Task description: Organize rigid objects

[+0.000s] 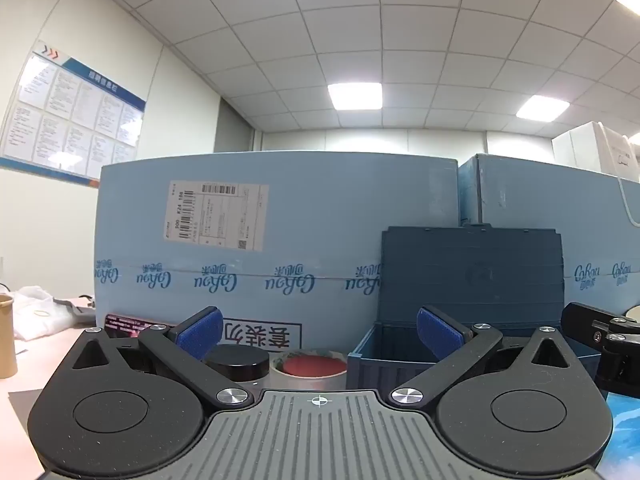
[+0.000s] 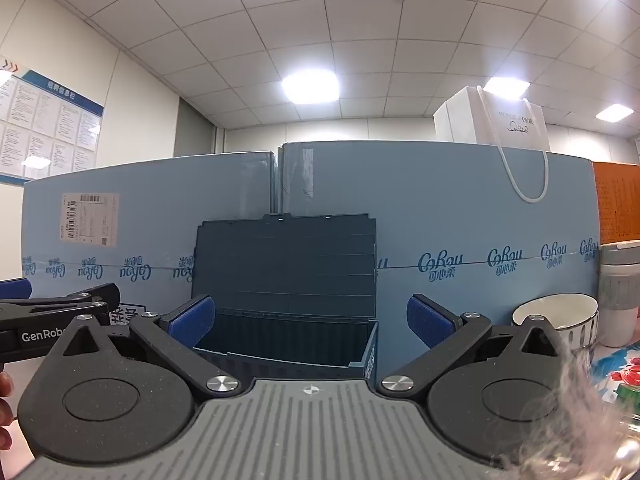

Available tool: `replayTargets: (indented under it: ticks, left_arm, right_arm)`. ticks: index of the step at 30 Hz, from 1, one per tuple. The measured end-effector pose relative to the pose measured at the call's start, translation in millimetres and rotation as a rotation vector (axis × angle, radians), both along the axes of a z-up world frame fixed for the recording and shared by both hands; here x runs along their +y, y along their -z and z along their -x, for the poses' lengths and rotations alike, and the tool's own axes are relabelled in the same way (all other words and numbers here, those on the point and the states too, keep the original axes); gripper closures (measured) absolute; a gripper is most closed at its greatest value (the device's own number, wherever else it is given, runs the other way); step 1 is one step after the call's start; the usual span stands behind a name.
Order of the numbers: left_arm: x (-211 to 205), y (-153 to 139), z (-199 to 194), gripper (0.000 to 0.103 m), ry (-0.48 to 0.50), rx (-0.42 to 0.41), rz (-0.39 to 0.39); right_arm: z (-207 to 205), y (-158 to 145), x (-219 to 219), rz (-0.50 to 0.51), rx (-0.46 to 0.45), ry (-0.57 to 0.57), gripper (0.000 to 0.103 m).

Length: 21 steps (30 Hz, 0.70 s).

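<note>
Between wide-spread left gripper (image 1: 319,332) fingers: black lid (image 1: 236,362), tape roll (image 1: 308,368); right gripper (image 2: 308,320) agape, empty, facing open blue box (image 2: 280,344).

open blue storage box (image 2: 288,344), lid upright

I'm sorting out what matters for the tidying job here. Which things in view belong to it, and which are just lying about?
Belong to the job:
- dark blue plastic storage box with raised lid
- black round jar lid
- roll of tape with a red centre
- white ceramic bowl
- left claw, open
- right claw, open

Lying about:
- large light blue cartons
- white paper gift bag
- wall notice board
</note>
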<state>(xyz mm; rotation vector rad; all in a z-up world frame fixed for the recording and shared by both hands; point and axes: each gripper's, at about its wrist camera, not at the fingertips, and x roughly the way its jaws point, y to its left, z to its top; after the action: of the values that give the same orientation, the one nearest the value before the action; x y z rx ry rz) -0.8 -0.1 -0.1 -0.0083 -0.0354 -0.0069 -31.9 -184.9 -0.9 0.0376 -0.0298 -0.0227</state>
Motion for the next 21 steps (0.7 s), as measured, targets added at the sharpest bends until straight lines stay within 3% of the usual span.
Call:
replayTargets:
  ticks: [21]
  left_arm:
    - [0.3, 0.7, -1.3, 0.000, 0.015, 0.015, -0.004]
  right_arm:
    - [-2.4, -1.7, -1.1, 0.002, 0.022, -0.001, 0.000]
